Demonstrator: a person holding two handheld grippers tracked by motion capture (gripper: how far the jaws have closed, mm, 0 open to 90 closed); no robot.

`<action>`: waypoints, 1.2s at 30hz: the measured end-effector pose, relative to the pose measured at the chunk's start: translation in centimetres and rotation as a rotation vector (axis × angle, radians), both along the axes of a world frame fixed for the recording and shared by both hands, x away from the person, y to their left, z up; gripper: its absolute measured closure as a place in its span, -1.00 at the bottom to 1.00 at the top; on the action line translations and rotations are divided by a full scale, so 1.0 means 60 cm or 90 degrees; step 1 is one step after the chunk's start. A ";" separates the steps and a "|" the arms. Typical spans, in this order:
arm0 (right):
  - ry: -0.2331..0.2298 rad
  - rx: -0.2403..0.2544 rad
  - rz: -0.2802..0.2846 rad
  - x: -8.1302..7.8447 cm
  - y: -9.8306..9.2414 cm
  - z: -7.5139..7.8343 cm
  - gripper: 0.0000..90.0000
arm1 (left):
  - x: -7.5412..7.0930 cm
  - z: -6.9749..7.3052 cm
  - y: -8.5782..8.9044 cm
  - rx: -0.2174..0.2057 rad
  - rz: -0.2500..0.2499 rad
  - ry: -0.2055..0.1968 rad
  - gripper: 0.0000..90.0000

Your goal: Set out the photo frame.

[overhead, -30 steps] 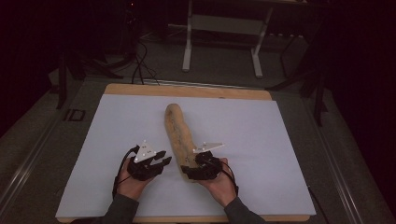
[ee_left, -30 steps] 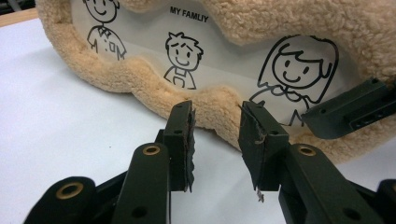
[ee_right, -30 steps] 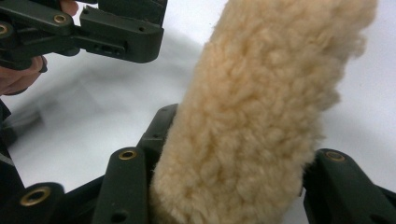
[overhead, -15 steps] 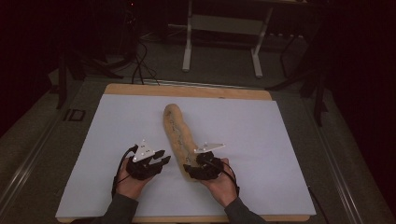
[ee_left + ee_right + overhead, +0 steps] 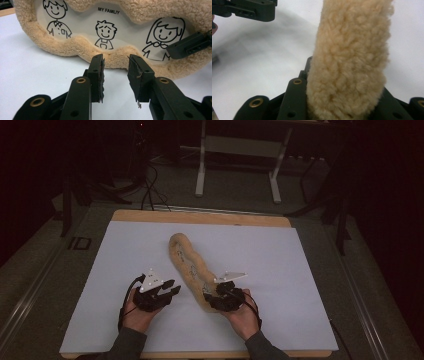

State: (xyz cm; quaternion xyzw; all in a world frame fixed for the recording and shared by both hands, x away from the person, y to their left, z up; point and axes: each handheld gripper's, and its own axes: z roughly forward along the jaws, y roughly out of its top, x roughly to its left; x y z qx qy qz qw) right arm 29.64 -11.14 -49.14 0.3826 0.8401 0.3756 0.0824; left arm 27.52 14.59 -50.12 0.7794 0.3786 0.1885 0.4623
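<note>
Fleece item [image 5: 186, 262]: long, tan, curly sherpa-type pile, wavy scalloped outline. It lies w/ its far end near the middle of the tabletop [image 5: 310, 270] and runs diagonally back toward the near edge, right of centre. In the left gripper view its side has a white panel [image 5: 105, 27] set into the fleece, w/ black line-drawn cartoon people: a smiling figure in a collared top, a smaller child in dungarees, a long-haired figure at the right. Printed text above the child reads "MY FAMLIY". Fleece border around the panel is thick and lumpy. In the right gripper view the item [image 5: 350, 62] stands on edge as a narrow fluffy strip, no print on that face.

Right hand-held gripper [image 5: 216, 300]: at the item's near end; jaws have just been closing, and the fleece sits between them, pressed on both sides, so it's gripping the item.

Left hand-held gripper [image 5: 167, 292]: just left of the item, near the near edge, pointing at it. Jaws at a middling gap, nothing between them; tips [image 5: 115, 66] close to the fleece border but apart from it.

Tabletop covered w/ a white sheet; wood rim shows at the far edge.
</note>
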 end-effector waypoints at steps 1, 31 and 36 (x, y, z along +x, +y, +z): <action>0.001 0.001 0.001 0.000 -0.001 0.000 0.55 | 0.000 0.000 0.001 0.001 0.001 -0.001 0.45; 0.004 0.004 0.045 0.000 -0.027 0.001 0.61 | 0.006 0.004 0.023 0.013 0.052 -0.006 0.43; -0.002 0.000 0.059 -0.003 -0.033 0.001 0.61 | 0.008 0.004 0.027 0.012 0.060 -0.006 0.42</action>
